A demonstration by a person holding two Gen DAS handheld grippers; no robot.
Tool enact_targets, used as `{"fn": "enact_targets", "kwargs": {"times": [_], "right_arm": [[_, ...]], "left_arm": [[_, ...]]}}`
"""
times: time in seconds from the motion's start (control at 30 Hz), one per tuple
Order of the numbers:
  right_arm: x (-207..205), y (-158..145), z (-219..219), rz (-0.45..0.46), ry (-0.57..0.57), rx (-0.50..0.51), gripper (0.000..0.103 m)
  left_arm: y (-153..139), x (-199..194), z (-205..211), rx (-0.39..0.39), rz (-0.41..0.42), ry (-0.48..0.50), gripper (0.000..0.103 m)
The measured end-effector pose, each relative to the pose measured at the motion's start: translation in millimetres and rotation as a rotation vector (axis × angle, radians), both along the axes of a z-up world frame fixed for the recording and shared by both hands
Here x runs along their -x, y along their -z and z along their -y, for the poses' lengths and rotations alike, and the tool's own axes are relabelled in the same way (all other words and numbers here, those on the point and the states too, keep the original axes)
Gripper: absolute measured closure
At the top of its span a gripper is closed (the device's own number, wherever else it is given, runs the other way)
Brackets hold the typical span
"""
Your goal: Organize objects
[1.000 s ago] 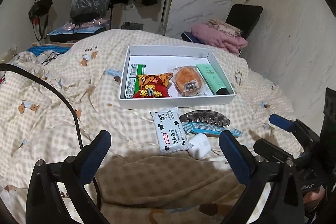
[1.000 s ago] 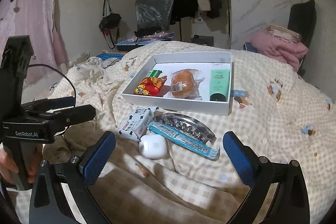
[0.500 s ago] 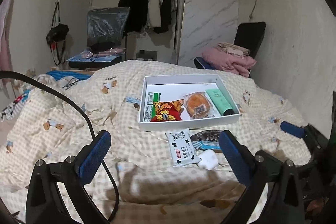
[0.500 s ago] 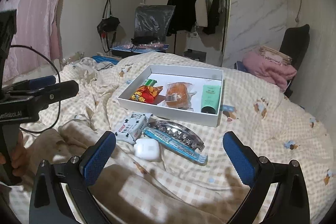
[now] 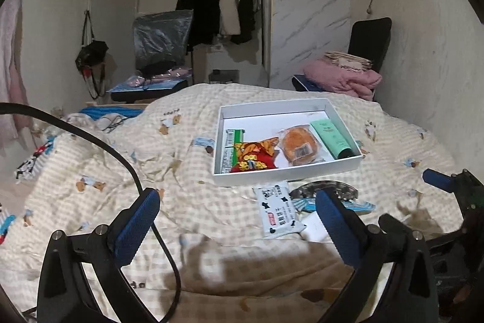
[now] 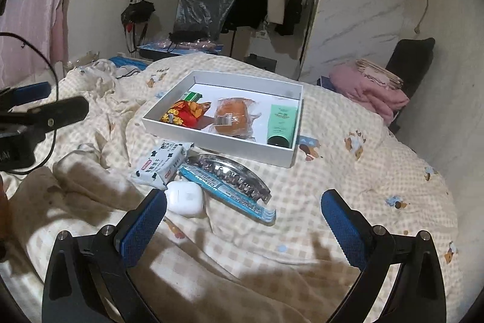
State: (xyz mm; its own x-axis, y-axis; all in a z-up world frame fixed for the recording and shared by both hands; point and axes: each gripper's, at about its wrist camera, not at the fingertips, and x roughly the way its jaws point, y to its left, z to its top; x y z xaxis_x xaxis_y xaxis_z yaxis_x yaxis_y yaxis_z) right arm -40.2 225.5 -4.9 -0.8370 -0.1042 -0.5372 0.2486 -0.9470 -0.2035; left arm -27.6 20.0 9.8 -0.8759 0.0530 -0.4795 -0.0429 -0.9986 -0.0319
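A white box (image 5: 287, 170) (image 6: 217, 141) lies on the checked bed. It holds a green packet (image 5: 231, 146), a red snack bag (image 5: 252, 158) (image 6: 181, 114), a wrapped bun (image 5: 298, 147) (image 6: 231, 115) and a green tube (image 5: 331, 136) (image 6: 281, 123). In front of the box lie a white tissue pack (image 5: 276, 209) (image 6: 158, 165), a dark hair claw (image 5: 325, 189) (image 6: 233, 171), a blue flat packet (image 6: 227, 192) and a white earbud case (image 6: 184, 197). My left gripper (image 5: 239, 229) and my right gripper (image 6: 242, 227) are both open and empty, short of these loose items.
A cable (image 5: 121, 153) runs across the bed at the left. A chair with pink folded bedding (image 5: 348, 77) stands at the far right. A clothes rack (image 5: 220, 8) and a covered seat (image 5: 160, 41) stand beyond the bed.
Both grippers have drawn back and tilted up, so the box and the loose items sit farther away and more of the room shows. Nothing was grasped.
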Motion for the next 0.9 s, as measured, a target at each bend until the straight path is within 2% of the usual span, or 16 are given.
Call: {"fn": "enact_targets", "kwargs": {"times": [0.23, 0.43, 0.5, 0.67, 0.9], "right_arm": [[-1, -2, -4, 0.008, -0.009, 0.026, 0.001], [4, 0, -10, 0.039, -0.009, 0.069, 0.001], [6, 1, -12, 0.053, -0.007, 0.083, 0.001], [7, 3, -11, 0.067, -0.016, 0.081, 0.001], [6, 3, -13, 0.065, -0.021, 0.095, 0.001]], "left_arm": [[1, 2, -5, -0.008, 0.011, 0.068, 0.0], [7, 13, -13, -0.007, 0.07, 0.122, 0.0], [7, 12, -16, -0.002, 0.066, 0.146, 0.0], [5, 10, -20, 0.028, 0.045, 0.132, 0.0], [6, 13, -12, 0.004, 0.06, 0.107, 0.0]]}}
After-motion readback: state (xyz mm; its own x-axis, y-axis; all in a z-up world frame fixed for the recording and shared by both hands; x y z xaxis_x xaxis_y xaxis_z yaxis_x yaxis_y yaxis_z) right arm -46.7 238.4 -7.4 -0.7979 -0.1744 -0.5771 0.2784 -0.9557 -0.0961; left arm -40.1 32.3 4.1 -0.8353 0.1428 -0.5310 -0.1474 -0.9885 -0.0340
